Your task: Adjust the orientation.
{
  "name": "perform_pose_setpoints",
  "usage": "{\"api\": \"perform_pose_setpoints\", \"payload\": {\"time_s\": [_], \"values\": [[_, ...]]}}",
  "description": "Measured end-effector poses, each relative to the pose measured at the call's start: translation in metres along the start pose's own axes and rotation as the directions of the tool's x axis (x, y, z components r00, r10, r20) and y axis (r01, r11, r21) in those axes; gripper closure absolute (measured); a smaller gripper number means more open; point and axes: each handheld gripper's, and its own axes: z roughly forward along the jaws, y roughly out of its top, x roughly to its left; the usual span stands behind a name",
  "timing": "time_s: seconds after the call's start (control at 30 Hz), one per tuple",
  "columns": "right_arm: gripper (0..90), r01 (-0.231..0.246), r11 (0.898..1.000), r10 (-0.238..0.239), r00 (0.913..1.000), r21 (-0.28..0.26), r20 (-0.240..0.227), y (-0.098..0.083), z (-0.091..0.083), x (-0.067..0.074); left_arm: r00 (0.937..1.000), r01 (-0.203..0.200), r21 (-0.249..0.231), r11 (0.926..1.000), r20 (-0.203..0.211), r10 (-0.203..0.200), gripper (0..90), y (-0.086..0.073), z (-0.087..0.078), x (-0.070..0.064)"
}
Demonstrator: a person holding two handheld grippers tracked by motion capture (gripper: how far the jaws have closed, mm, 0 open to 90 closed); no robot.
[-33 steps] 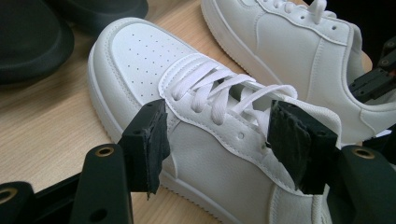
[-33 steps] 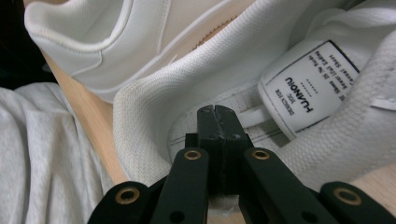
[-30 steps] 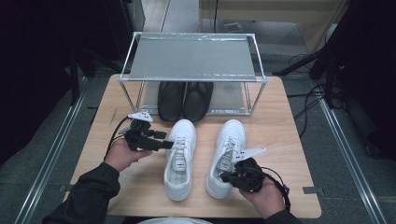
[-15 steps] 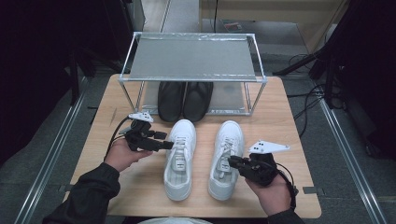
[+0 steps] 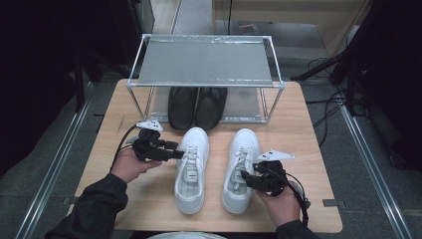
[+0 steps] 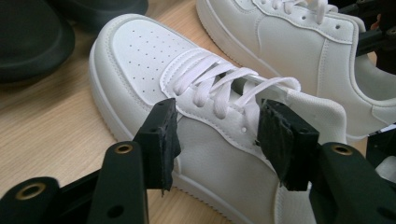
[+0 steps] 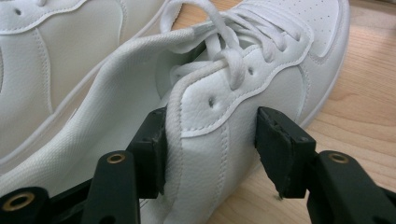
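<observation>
On the wooden table, white laced sneakers sit between each hand-held gripper's parted, non-gripping jaws.

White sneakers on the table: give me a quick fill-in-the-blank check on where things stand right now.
1. The two white sneakers lie on the ____ table.
2. The pair under the rack is ____ in colour.
3. The left gripper straddles the sneaker's ____ side.

Missing words: wooden; black; laced

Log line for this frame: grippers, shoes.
left gripper: open, jaws closing astride left white sneaker | right gripper: open, jaws opening astride right white sneaker | black shoes: under rack
</observation>
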Motion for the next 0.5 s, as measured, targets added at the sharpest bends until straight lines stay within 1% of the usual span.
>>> {"api": "perform_pose_setpoints", "payload": {"time_s": [0.03, 0.13, 0.23, 0.37, 0.4, 0.43, 0.47, 0.5], "values": [[50.1, -0.005, 1.000, 0.005, 1.0000, 0.001, -0.008, 0.000, 0.000, -0.002, 1.0000, -0.001, 0.000, 1.0000, -0.002, 0.001, 50.9, -0.001, 0.000, 0.000], [52.5, -0.001, 1.000, 0.001, 0.9998, 0.004, -0.020, 0.001, 0.001, -0.003, 0.9997, -0.019, -0.008, 0.9998, -0.015, 0.019, 56.5, -0.003, -0.003, 0.000], [54.1, -0.004, 1.000, 0.005, 0.9994, 0.013, -0.033, 0.002, 0.002, -0.005, 0.9995, -0.027, -0.011, 0.9996, -0.017, 0.027, 60.3, -0.004, -0.004, 0.000], [56.7, -0.015, 1.000, 0.017, 0.9984, 0.025, -0.054, 0.004, 0.001, -0.009, 0.9996, -0.018, -0.006, 0.9998, -0.022, 0.018, 62.4, -0.008, -0.006, -0.001], [58.8, -0.015, 0.999, 0.017, 0.9983, 0.029, -0.056, 0.005, 0.001, -0.009, 0.9996, -0.017, -0.002, 0.9999, -0.022, 0.017, 62.6, -0.009, -0.006, 0.000], [63.8, -0.010, 1.000, 0.011, 0.9982, 0.024, -0.059, 0.006, 0.000, -0.009, 0.9998, -0.007, -0.004, 1.0000, -0.019, 0.006, 62.8, -0.010, -0.007, 0.000], [67.8, -0.008, 1.000, 0.008, 0.9986, 0.014, -0.053, 0.007, -0.001, -0.010, 0.9998, -0.006, -0.002, 1.0000, -0.022, 0.006, 63.2, -0.011, -0.007, 0.000], [68.8, -0.005, 1.000, 0.006, 0.9988, 0.009, -0.050, 0.008, -0.001, -0.011, 0.9997, -0.004, 0.000, 1.0000, -0.025, 0.004, 63.4, -0.012, -0.007, 0.001]]}}
